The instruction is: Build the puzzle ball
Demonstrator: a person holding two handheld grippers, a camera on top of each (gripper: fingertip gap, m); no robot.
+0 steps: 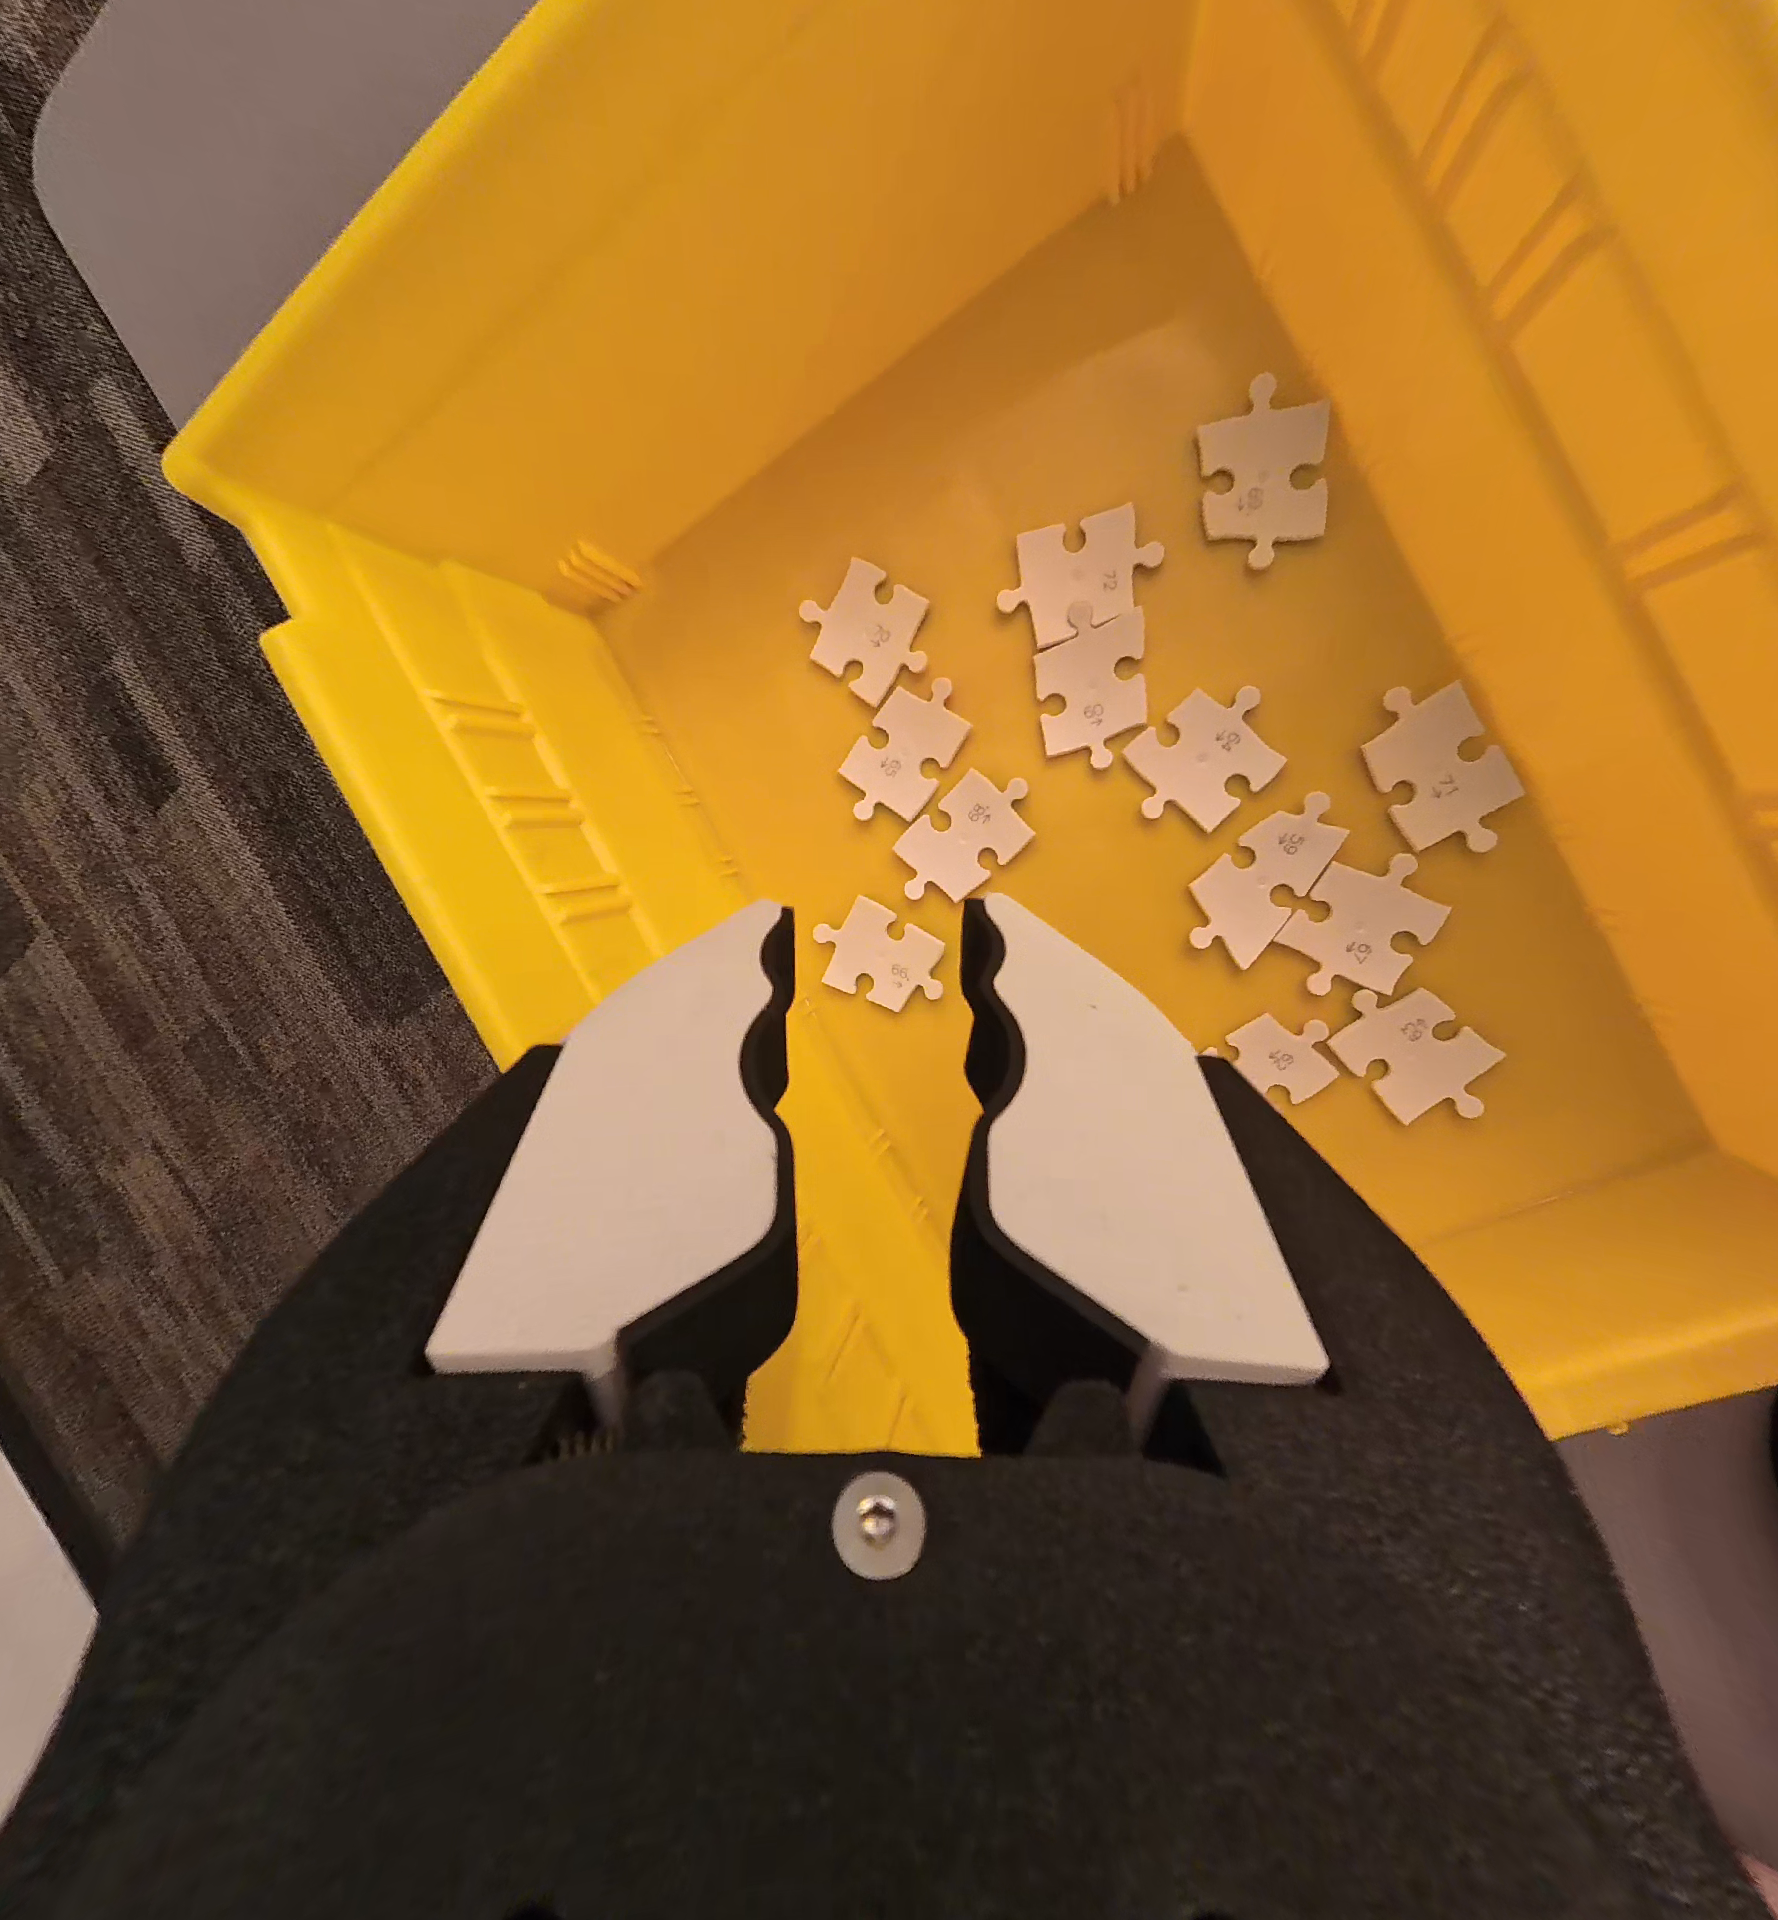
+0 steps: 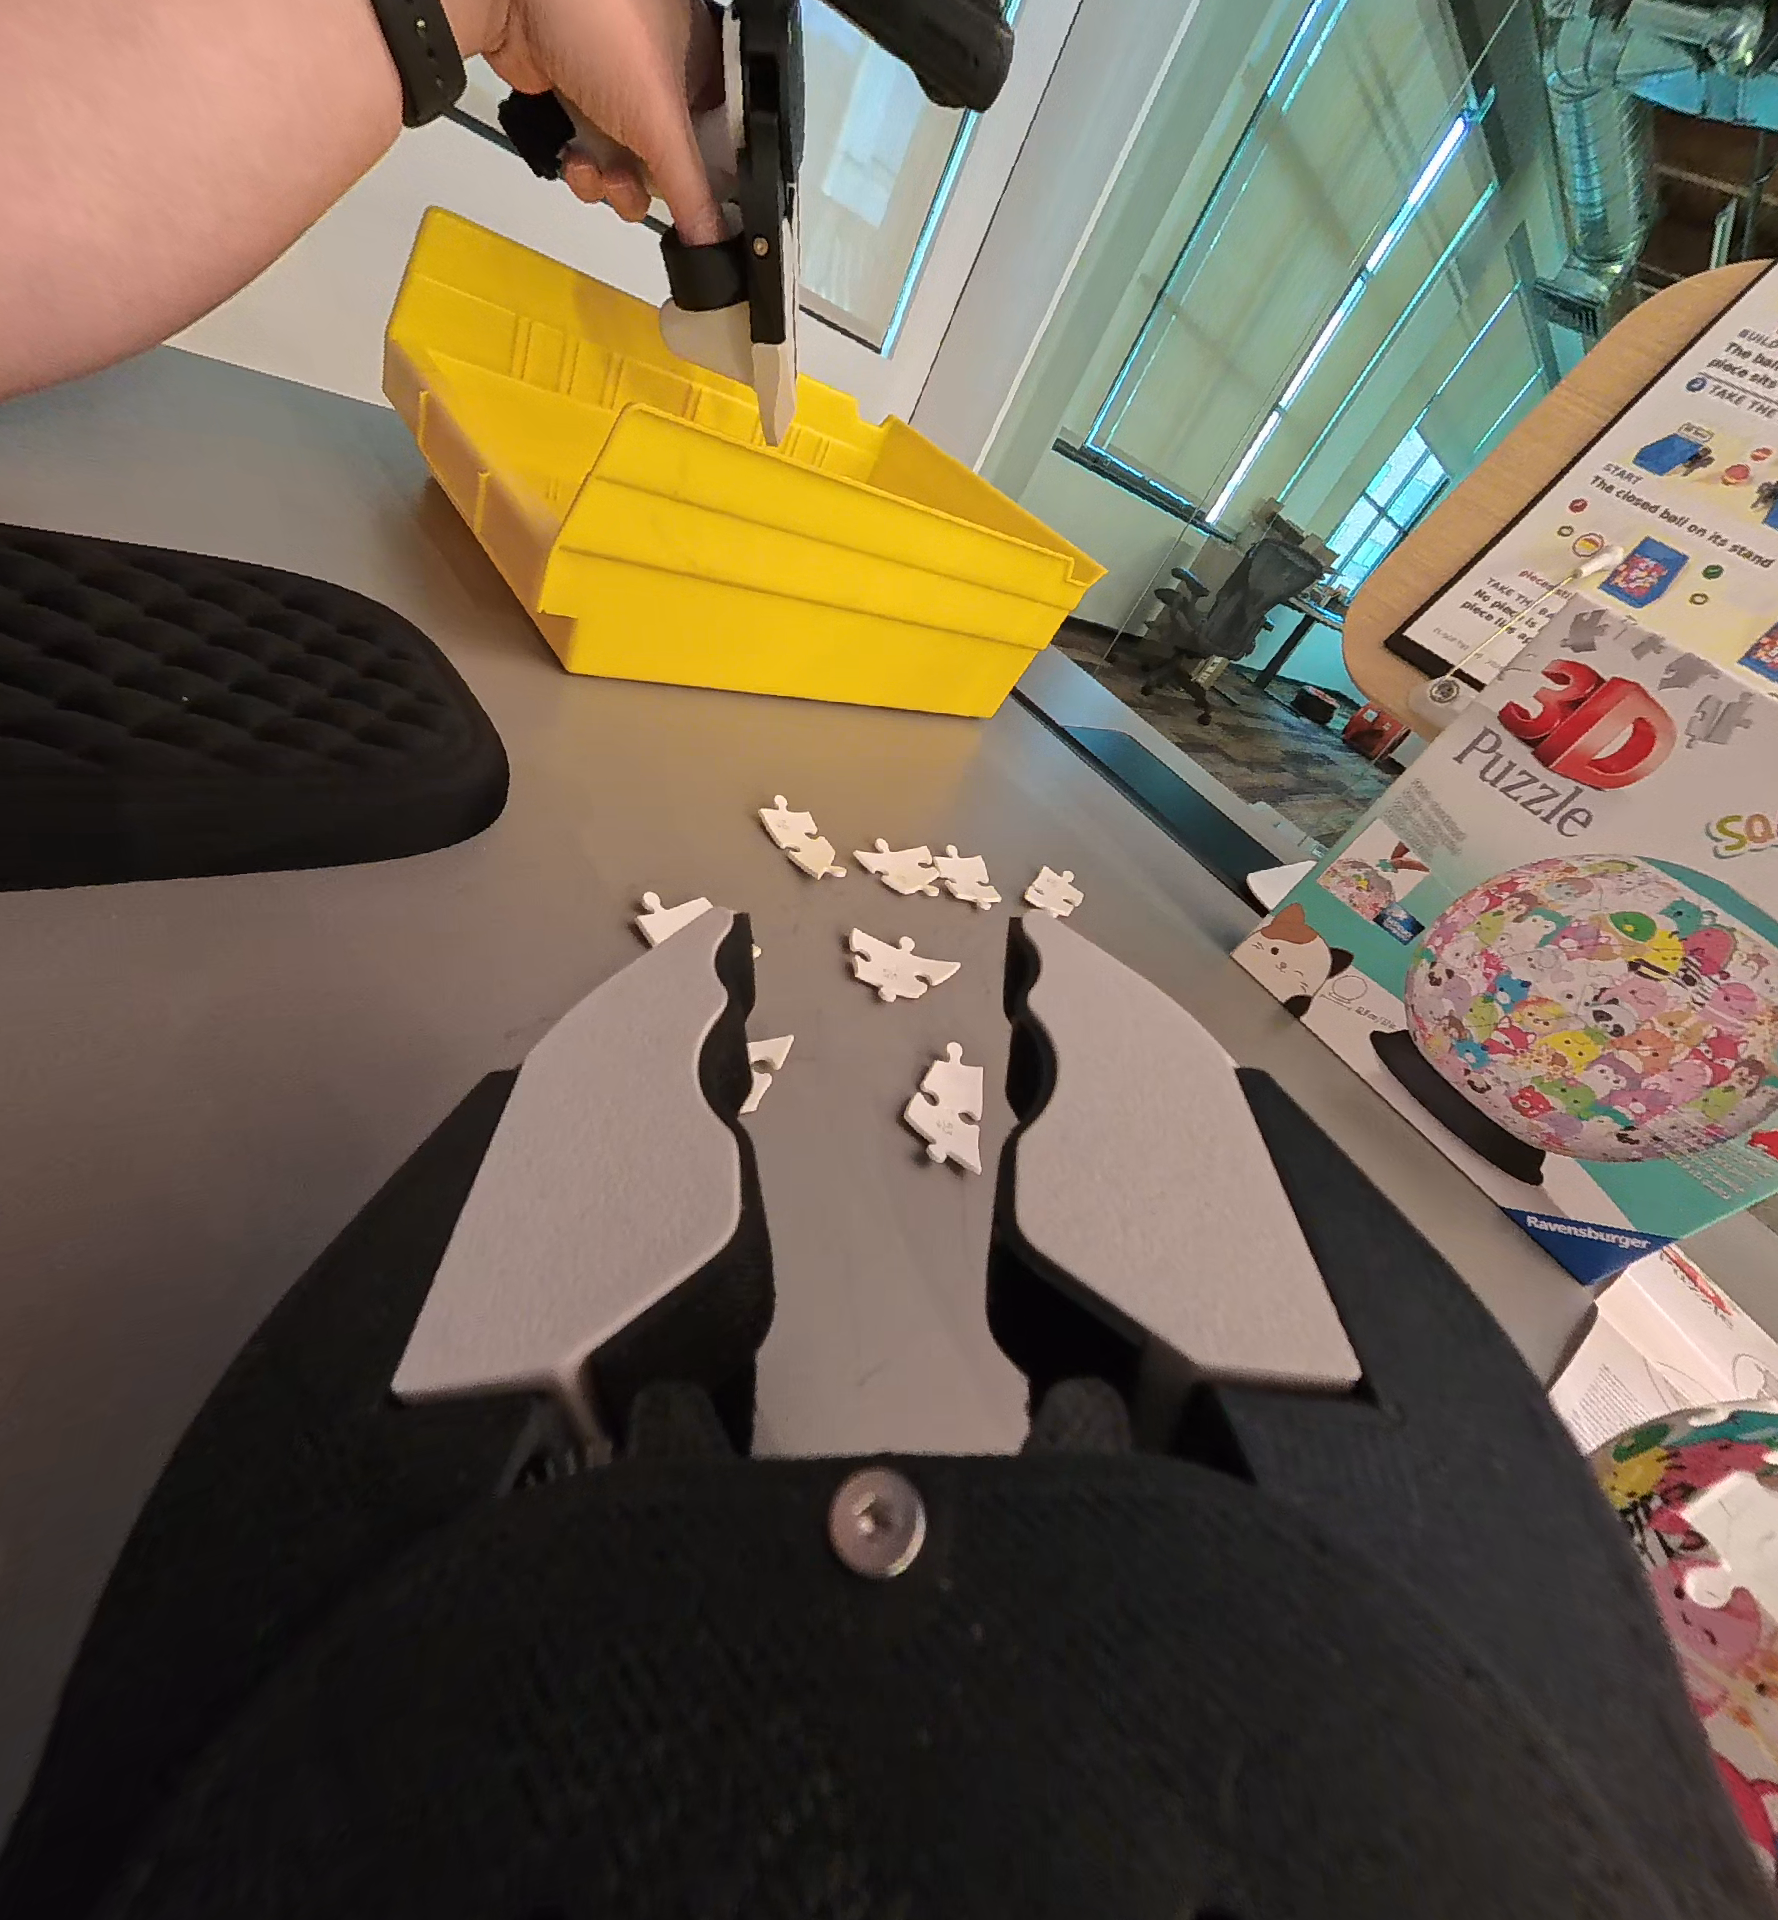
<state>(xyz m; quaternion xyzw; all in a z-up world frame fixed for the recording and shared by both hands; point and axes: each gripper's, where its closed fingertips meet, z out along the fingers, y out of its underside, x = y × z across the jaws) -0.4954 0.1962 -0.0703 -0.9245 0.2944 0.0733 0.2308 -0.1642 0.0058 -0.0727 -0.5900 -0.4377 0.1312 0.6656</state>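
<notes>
While its jaws are standing spread with nothing between them, the left gripper (image 1: 874, 909) is hanging over the yellow bin (image 1: 656, 343), tips pointing down near one white piece (image 1: 882, 956) on the bin floor. More loose pieces (image 1: 1217, 758) are lying white-side up across that floor, a few overlapping. Outside the bin, grey table (image 1: 189, 135) and dark carpet (image 1: 85, 727) are showing.

Right gripper (image 2: 877, 940) is hovering low over the table (image 2: 241, 1091), jaws also spread and holding nothing. Between and just past its fingers, scattered pieces (image 2: 900, 966) are lying face down on the tabletop; one (image 2: 947, 1112) is sitting near the right finger, another (image 2: 769, 1065) is partly hidden behind the left finger. Farther off, the bin (image 2: 812, 613) is sitting on the table, with a hand (image 2: 604, 94) holding the left gripper (image 2: 776, 400) tip-down into it. A black mesh pad (image 2: 189, 707) is lying to the left. Puzzle box (image 2: 1591, 987) is standing to the right with an instruction sheet (image 2: 1695, 488) behind it. A partly built colourful ball section (image 2: 1747, 1621) is showing at the lower right edge.
</notes>
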